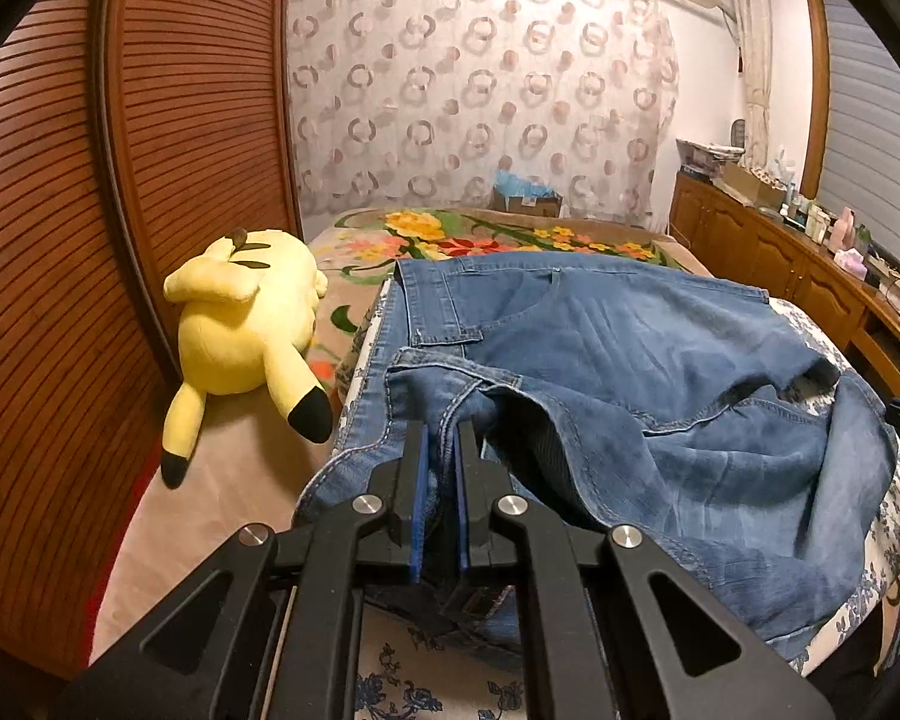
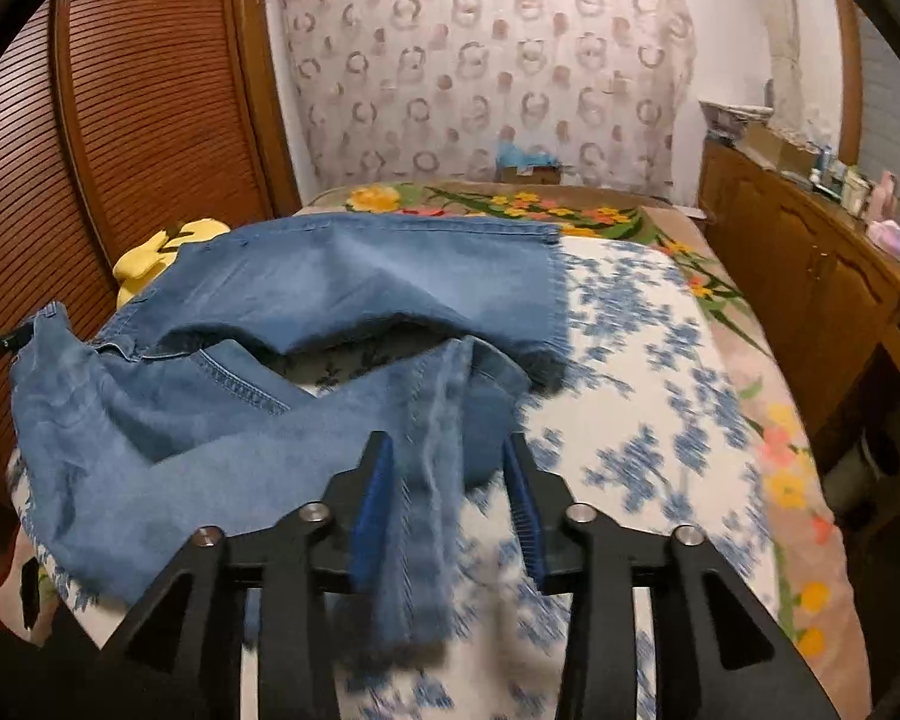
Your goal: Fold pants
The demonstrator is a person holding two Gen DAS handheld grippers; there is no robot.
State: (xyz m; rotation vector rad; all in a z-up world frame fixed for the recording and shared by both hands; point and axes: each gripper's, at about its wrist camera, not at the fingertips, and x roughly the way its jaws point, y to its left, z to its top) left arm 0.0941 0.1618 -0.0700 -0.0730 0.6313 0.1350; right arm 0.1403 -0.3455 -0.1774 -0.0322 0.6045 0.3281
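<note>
Denim is lying across the bed [image 2: 642,360]: the jeans [image 1: 630,372] are spreading toward twelve o'clock. Our left gripper [image 1: 441,438] is pinching the waistband; our right gripper [image 2: 447,456] is standing half open, the hem loose between its jaws. We are risking lopsided folding if that leg slides away.

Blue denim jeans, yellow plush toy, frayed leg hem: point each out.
Blue denim jeans [image 1: 660,360], left wrist view, on the seat panel.
Yellow plush toy [image 1: 234,330], left wrist view, on its back.
Frayed leg hem [image 2: 555,306], right wrist view, on the far leg's fringe.
</note>
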